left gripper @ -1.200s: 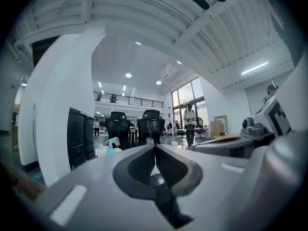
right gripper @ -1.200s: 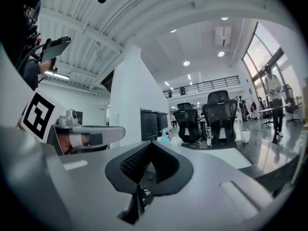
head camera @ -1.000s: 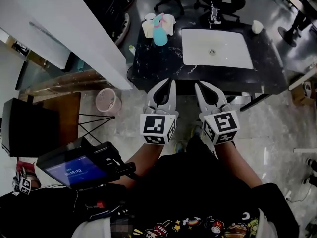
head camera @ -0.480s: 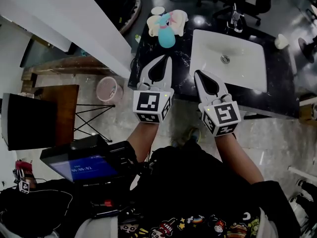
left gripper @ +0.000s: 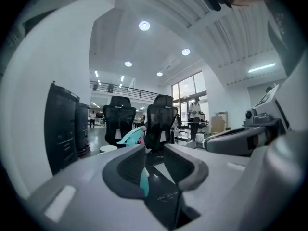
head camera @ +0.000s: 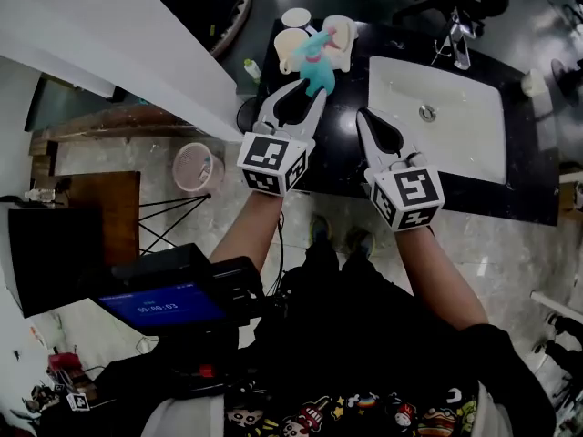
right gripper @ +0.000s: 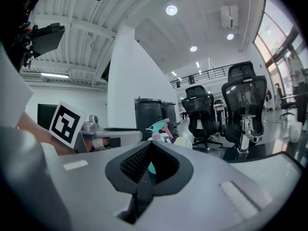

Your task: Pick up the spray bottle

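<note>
Left gripper nears the teal spray bottle on a dark counter.
Its jaws are apart, and it has moved forward since a second ago: the tips now sit just short of the bottle, which stands among pale cups. The right gripper, jaws together and empty, is beside the white sink.

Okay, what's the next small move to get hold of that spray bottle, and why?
Probably ease the left gripper forward a little. Its jaws stand apart, and the spray bottle stands on the counter just beyond their tips, seemingly not yet between them. The right gripper is shut.
</note>
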Action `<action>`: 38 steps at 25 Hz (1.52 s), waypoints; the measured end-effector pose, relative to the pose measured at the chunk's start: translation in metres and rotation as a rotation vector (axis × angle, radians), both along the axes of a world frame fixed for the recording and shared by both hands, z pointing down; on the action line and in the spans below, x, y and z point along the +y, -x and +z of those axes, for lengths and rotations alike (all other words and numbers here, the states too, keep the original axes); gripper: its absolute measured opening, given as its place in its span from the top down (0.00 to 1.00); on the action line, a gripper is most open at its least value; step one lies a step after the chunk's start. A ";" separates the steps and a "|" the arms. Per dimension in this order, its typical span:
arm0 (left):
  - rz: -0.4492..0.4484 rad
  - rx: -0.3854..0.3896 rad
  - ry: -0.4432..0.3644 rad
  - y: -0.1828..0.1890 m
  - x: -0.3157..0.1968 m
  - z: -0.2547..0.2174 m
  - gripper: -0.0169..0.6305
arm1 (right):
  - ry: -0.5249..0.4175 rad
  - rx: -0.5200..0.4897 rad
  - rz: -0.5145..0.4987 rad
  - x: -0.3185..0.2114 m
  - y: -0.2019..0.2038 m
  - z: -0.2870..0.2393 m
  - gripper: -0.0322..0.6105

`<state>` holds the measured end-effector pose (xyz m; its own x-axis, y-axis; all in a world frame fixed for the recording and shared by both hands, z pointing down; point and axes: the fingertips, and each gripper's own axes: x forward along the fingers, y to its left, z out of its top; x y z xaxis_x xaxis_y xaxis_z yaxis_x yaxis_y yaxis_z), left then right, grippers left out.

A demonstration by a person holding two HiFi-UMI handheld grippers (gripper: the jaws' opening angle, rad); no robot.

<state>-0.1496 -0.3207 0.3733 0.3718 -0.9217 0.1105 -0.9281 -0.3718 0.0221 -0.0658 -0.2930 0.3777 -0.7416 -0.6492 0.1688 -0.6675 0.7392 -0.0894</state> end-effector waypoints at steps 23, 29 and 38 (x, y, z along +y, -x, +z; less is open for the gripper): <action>0.227 -0.035 -0.006 0.026 -0.093 0.031 0.77 | 0.048 0.020 0.146 -0.072 0.048 0.032 0.91; 0.226 -0.029 -0.008 0.023 -0.091 0.026 0.77 | 0.051 0.021 0.146 -0.074 0.045 0.031 0.91; 0.164 -0.029 -0.029 0.008 -0.062 -0.003 0.77 | 0.017 0.004 0.142 -0.062 0.032 0.013 0.91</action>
<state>-0.1581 -0.3826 0.3706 0.5143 -0.8520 0.0977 -0.8551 -0.5181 -0.0169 -0.0973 -0.3551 0.3907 -0.6421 -0.7442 0.1837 -0.7654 0.6360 -0.0985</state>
